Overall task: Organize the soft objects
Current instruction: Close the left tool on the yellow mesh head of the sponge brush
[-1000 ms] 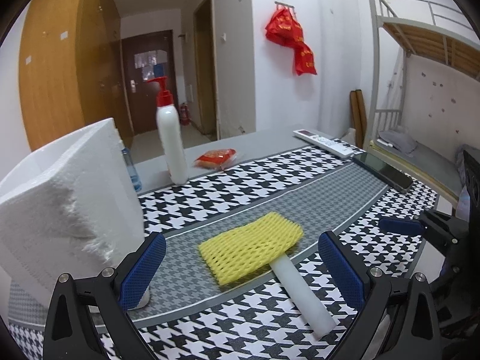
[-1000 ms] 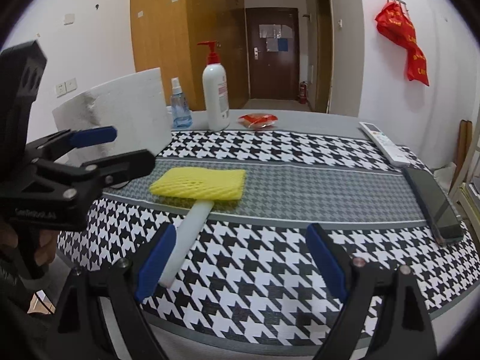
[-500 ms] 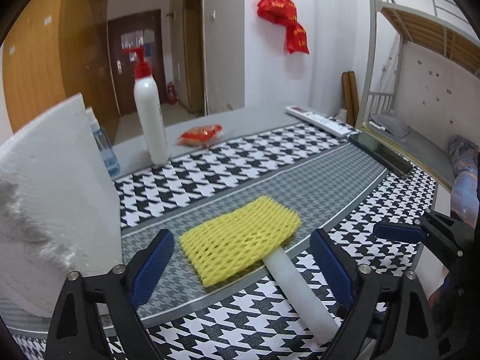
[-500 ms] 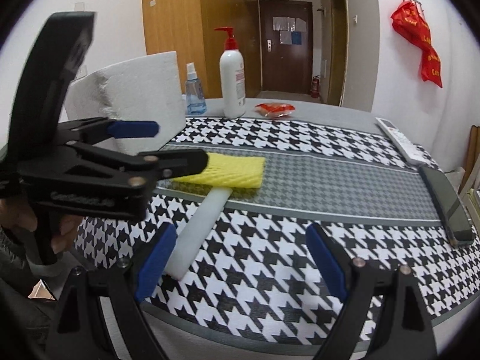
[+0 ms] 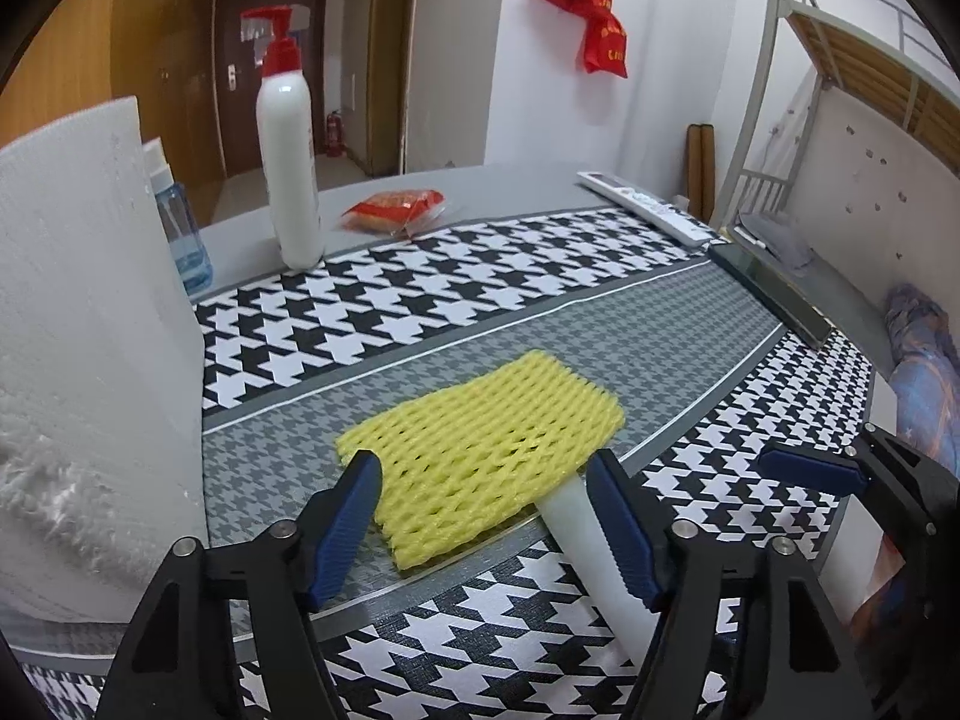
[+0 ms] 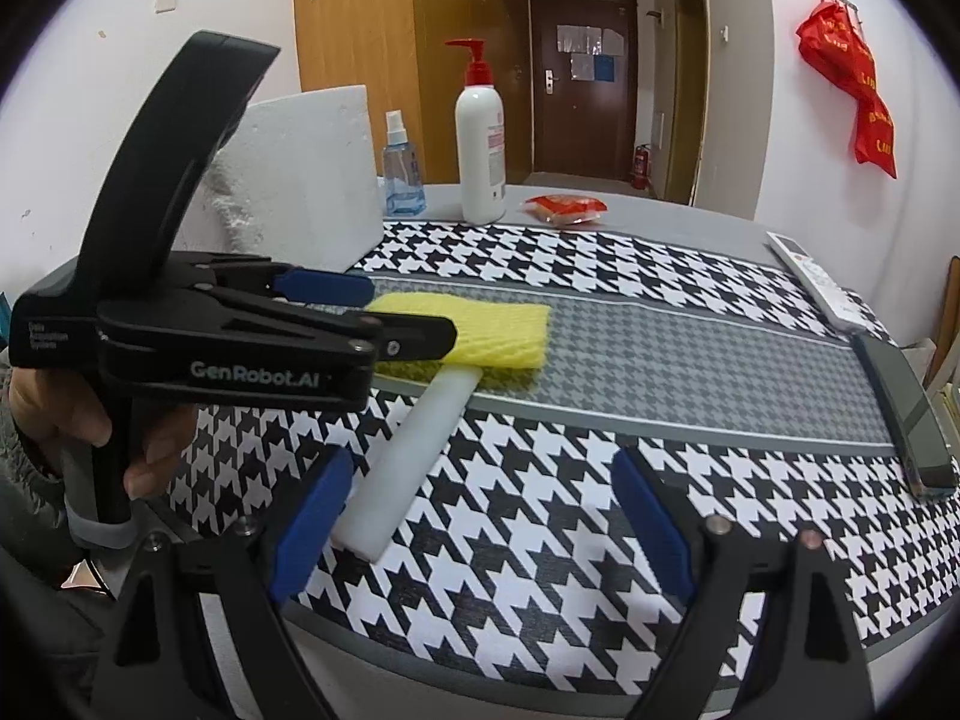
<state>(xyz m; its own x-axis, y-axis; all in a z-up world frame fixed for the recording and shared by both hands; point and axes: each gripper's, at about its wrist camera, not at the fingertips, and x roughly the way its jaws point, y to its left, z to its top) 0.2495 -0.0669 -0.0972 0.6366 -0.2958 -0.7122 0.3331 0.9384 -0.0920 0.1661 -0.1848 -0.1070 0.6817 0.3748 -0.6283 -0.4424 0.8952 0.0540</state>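
Two grippers: both jaws are standing spread, grasping nothing.
Left gripper (image 5: 483,513): fingers are flanking the near edge of the yellow foam net (image 5: 480,459).
Right gripper (image 6: 480,516): is hovering over the near table edge.
Yellow foam net: is lying on the grey cloth stripe, overlapping the white foam rod (image 6: 414,450).
White foam block (image 6: 306,180): is standing far left.

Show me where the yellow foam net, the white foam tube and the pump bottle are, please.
yellow foam net (image 5: 480,450): left wrist view, middle of its mesh.
white foam tube (image 6: 414,450): right wrist view, middle of its length.
pump bottle (image 6: 480,162): right wrist view, white body.
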